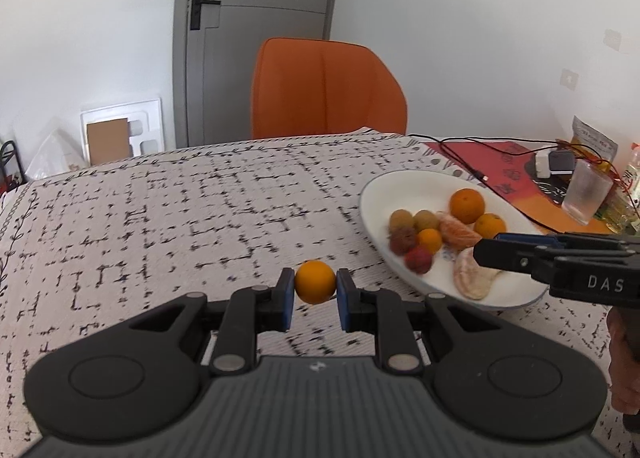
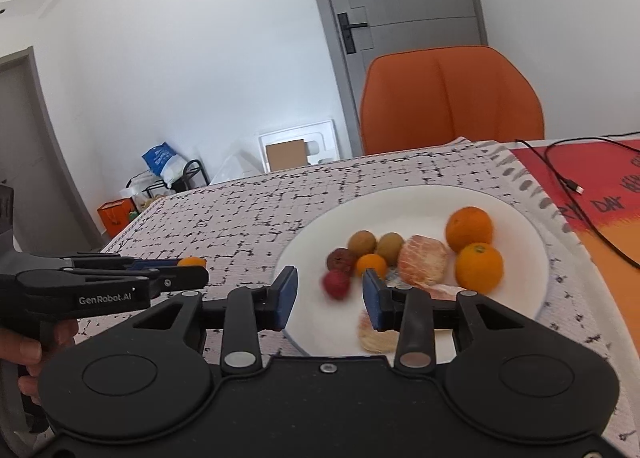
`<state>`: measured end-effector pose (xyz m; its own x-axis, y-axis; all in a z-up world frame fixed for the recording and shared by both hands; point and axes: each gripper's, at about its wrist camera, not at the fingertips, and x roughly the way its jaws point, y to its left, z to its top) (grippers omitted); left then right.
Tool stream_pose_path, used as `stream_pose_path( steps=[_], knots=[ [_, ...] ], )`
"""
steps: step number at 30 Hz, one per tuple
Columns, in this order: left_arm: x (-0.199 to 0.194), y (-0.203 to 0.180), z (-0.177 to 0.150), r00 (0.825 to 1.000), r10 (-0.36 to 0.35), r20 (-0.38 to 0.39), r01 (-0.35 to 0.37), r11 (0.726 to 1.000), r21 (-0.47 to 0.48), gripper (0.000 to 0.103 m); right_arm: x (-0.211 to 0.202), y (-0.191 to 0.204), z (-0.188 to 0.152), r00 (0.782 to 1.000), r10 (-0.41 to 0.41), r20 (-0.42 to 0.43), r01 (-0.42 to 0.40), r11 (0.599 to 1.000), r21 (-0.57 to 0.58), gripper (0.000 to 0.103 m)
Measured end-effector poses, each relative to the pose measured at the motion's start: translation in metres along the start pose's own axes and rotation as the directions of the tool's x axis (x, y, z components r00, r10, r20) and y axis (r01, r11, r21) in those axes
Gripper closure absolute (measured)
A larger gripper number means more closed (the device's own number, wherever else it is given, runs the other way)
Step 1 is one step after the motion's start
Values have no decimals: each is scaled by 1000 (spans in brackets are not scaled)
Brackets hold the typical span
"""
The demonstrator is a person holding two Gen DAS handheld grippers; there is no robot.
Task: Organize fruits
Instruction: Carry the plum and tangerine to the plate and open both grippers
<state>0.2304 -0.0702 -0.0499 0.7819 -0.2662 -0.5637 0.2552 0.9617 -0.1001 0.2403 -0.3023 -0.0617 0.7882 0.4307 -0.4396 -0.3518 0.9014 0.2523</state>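
My left gripper (image 1: 315, 285) is shut on a small orange (image 1: 315, 282) and holds it just above the patterned tablecloth, left of the white plate (image 1: 384, 194). The plate holds several fruits: oranges (image 2: 469, 229), a peeled citrus (image 2: 422, 260), two brownish fruits (image 2: 362, 242) and red lychees (image 2: 337, 284). My right gripper (image 2: 330, 290) is open and empty, low over the plate's near edge, with a red lychee between its fingers' line. In the left wrist view it (image 1: 490, 248) reaches in from the right over the plate. In the right wrist view the left gripper (image 2: 192, 270) shows at the left.
An orange chair (image 1: 326, 88) stands behind the table. At the right lie a red mat (image 2: 592, 186), black cables (image 2: 568, 178), a plastic cup (image 1: 586, 198) and packets. A door and boxes are by the wall.
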Motion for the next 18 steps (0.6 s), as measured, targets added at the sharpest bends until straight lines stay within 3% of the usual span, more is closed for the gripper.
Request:
stream_pose_path(
  steps=[18],
  knots=[
    [11,-48,10,997,-74,-1,74,995,71,83,-21,-31,-12,999,-45,18,44,998,53,58]
  ],
)
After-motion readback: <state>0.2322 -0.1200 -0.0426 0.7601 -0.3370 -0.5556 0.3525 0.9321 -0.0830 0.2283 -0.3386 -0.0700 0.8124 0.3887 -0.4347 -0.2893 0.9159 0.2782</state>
